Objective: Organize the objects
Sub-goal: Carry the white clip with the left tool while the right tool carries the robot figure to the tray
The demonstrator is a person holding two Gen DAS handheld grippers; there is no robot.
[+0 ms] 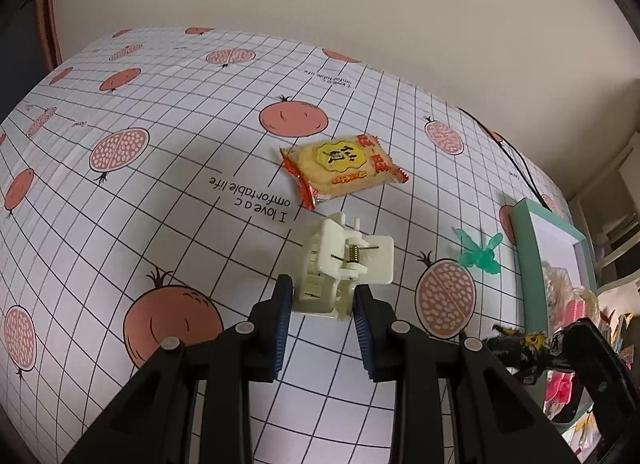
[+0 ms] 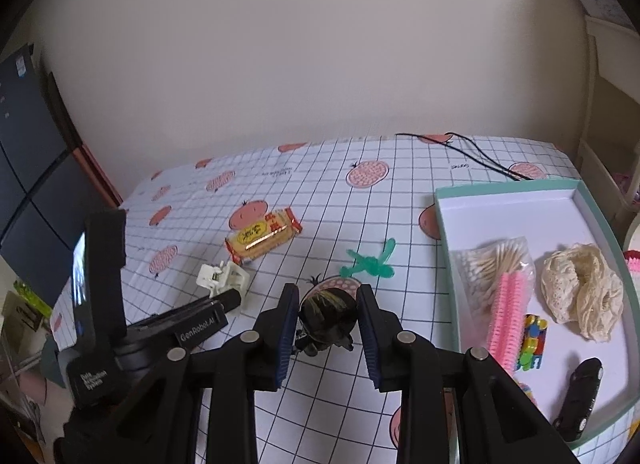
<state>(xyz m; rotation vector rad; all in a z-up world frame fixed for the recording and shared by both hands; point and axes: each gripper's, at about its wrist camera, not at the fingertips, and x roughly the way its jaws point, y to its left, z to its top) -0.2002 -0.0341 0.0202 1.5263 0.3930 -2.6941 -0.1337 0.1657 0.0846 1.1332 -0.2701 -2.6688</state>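
A: Left wrist view first. The left gripper (image 1: 323, 300) has its jaws narrowed onto the cream hair claw clip (image 1: 343, 264), pads touching the clip's near end on both sides, the clip down on the tablecloth (image 1: 160, 191). The snack packet (image 1: 344, 169) lies just beyond it, the green plastic piece (image 1: 478, 254) off to the right beside the tray (image 1: 524, 264).

B: How will the clip handle?

A: Light and stiff, I'd judge, smooth plastic with a spring (squeeze the levers and it will gape). Hold by the flat sides, as now.

B: And the right wrist view?

A: The right gripper (image 2: 328, 318) has its jaws part-closed around a small dark figurine (image 2: 326, 318) with yellowish hair; whether it is lifted I cannot tell. It looks light, rigid and knobbly, so grip the round head. The tray (image 2: 508, 193) to its right holds cotton swabs (image 2: 490, 260), a pink comb (image 2: 506, 320), a lace scrunchie (image 2: 580, 288) and a black toy car (image 2: 578, 396).
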